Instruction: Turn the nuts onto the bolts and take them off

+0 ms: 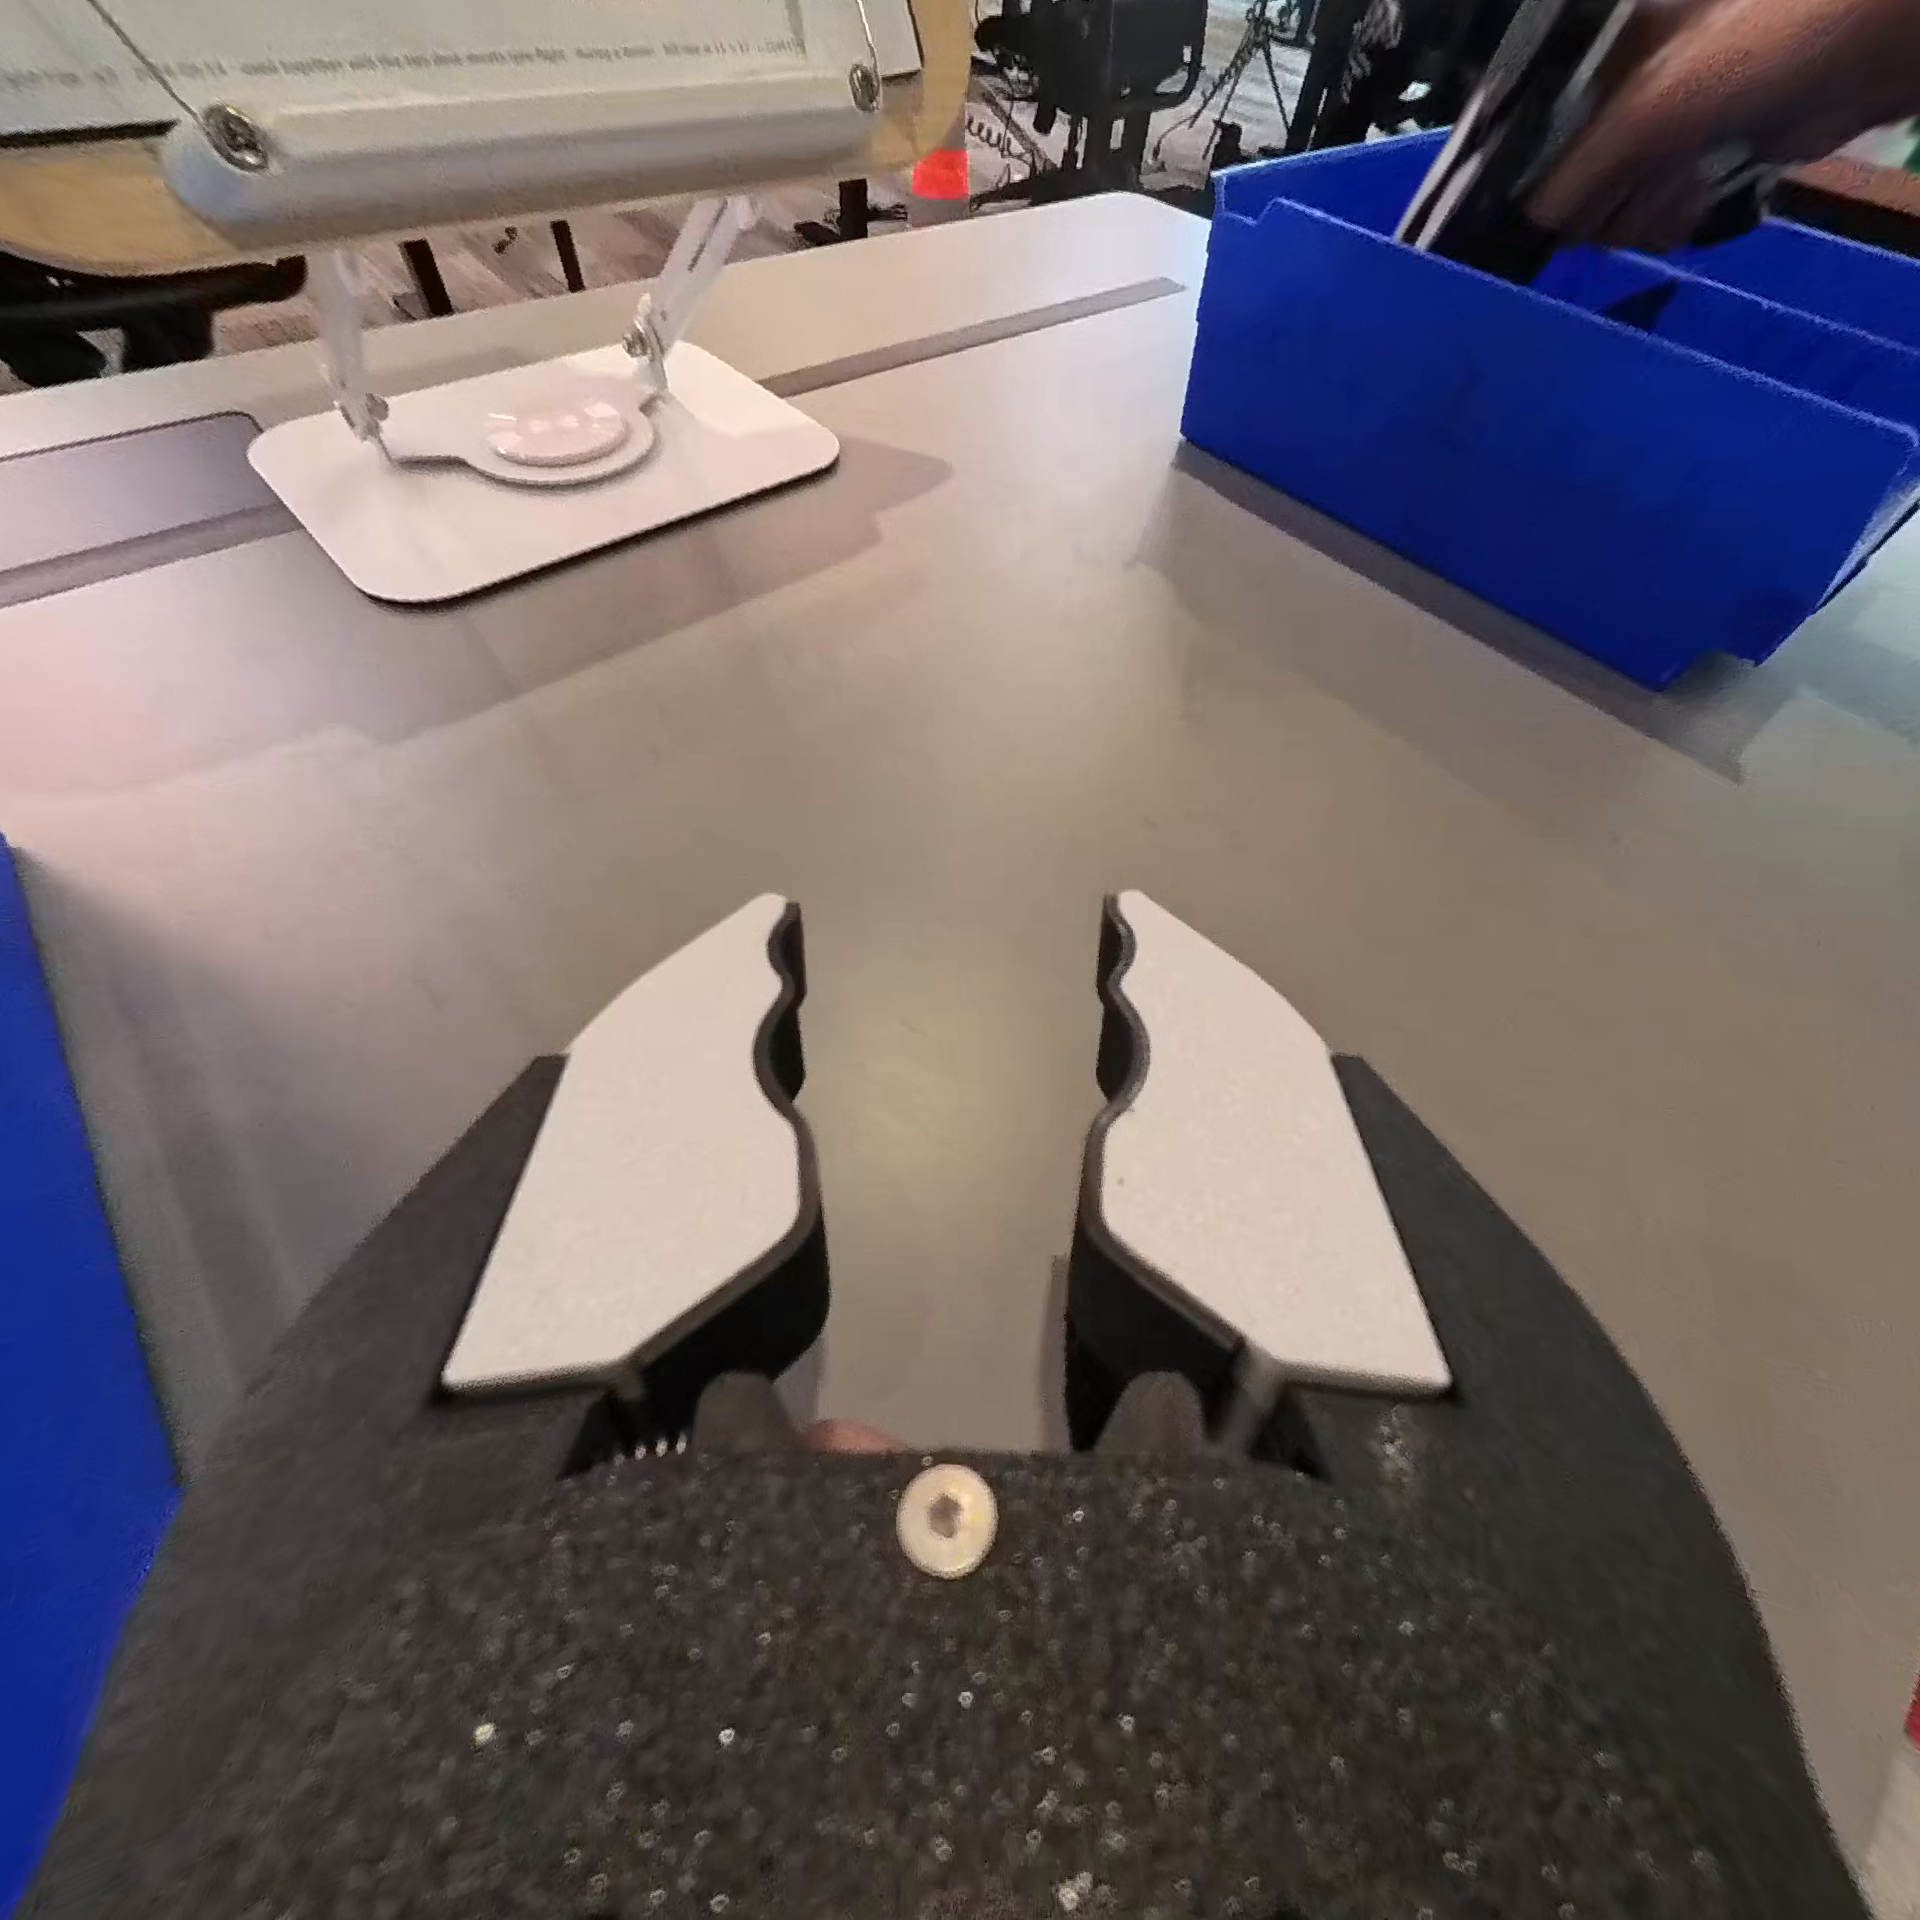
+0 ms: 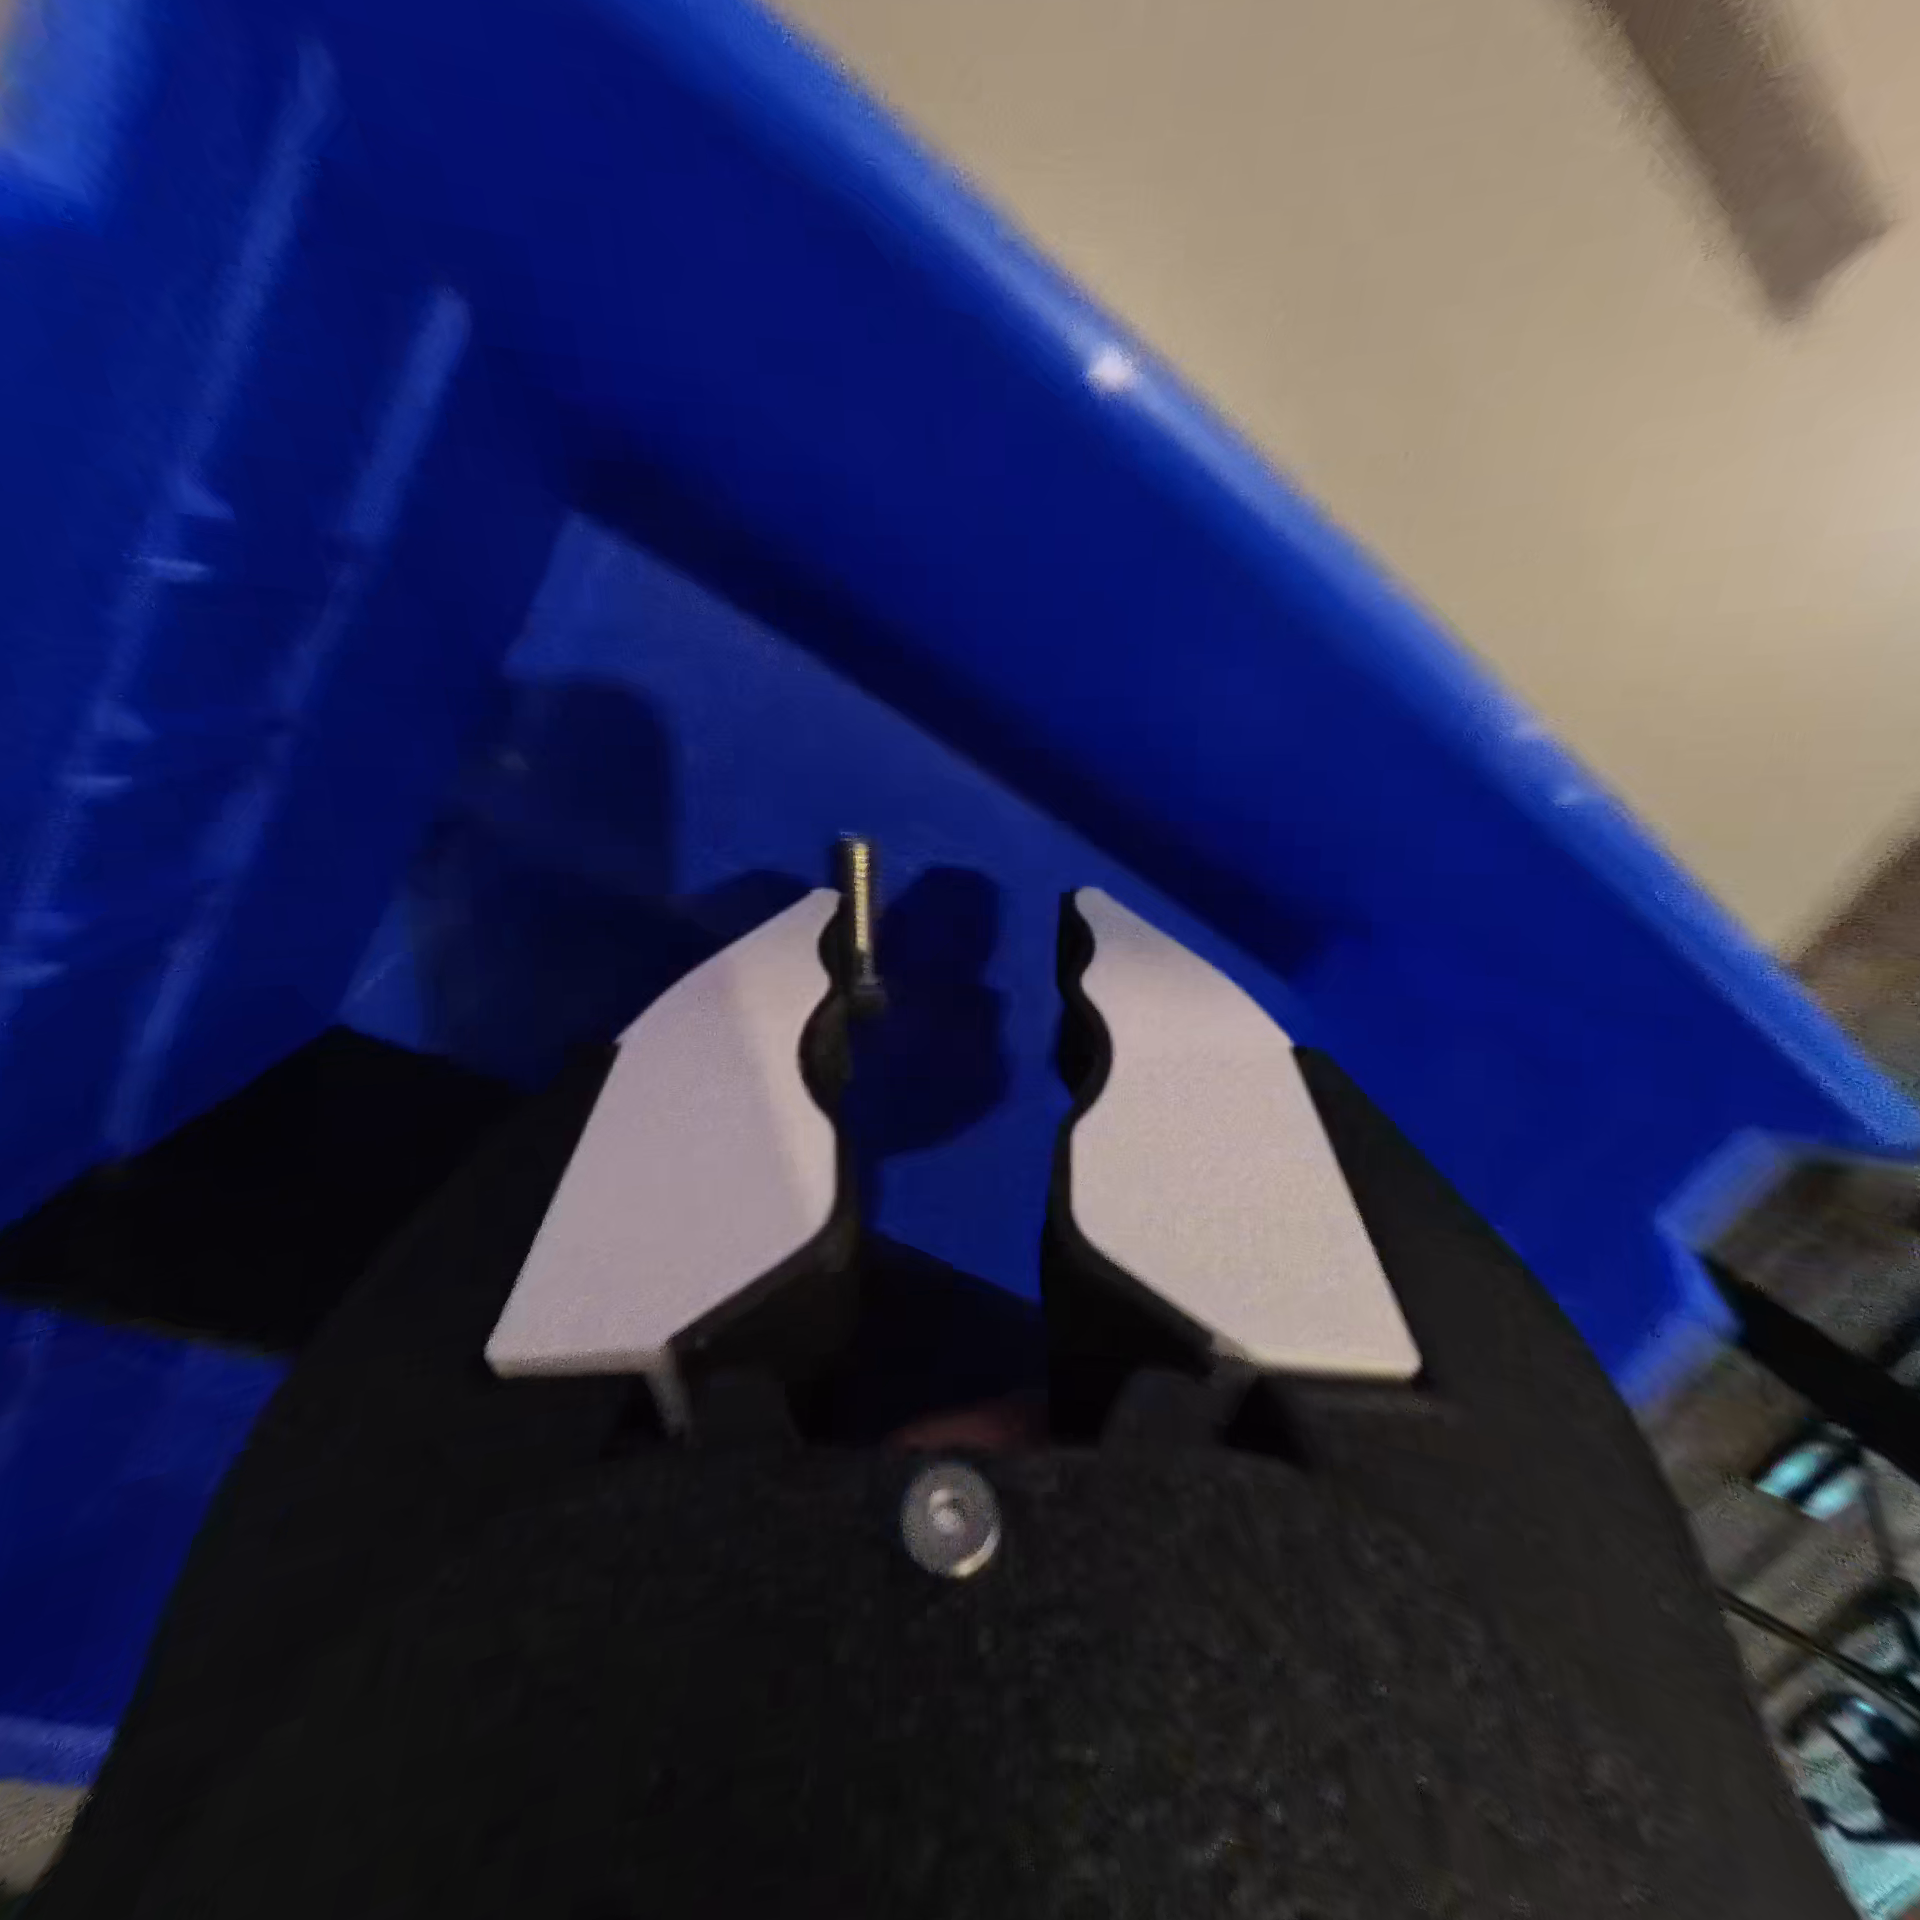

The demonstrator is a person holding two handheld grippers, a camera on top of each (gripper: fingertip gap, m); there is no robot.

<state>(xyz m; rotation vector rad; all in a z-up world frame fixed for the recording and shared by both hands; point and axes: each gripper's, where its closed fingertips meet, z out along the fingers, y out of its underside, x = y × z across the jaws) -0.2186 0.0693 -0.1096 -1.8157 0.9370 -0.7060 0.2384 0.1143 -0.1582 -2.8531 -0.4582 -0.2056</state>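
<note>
My left gripper (image 1: 951,914) is open and empty, low over the grey table (image 1: 935,748). My right gripper (image 2: 951,909) is open inside a blue bin (image 2: 727,520). A small metal bolt (image 2: 860,914) lies against the inner edge of its left finger (image 2: 707,1122); the jaws are not closed on it. In the left wrist view the right gripper (image 1: 1507,166), held by a hand (image 1: 1745,114), dips into the blue bin (image 1: 1507,447) at the far right. No nut shows in either view.
A white stand with a flat base plate (image 1: 540,488) and a tilted panel (image 1: 520,135) sits at the far left of the table. Another blue object (image 1: 62,1195) is at the left edge. Chairs and frames stand beyond the table.
</note>
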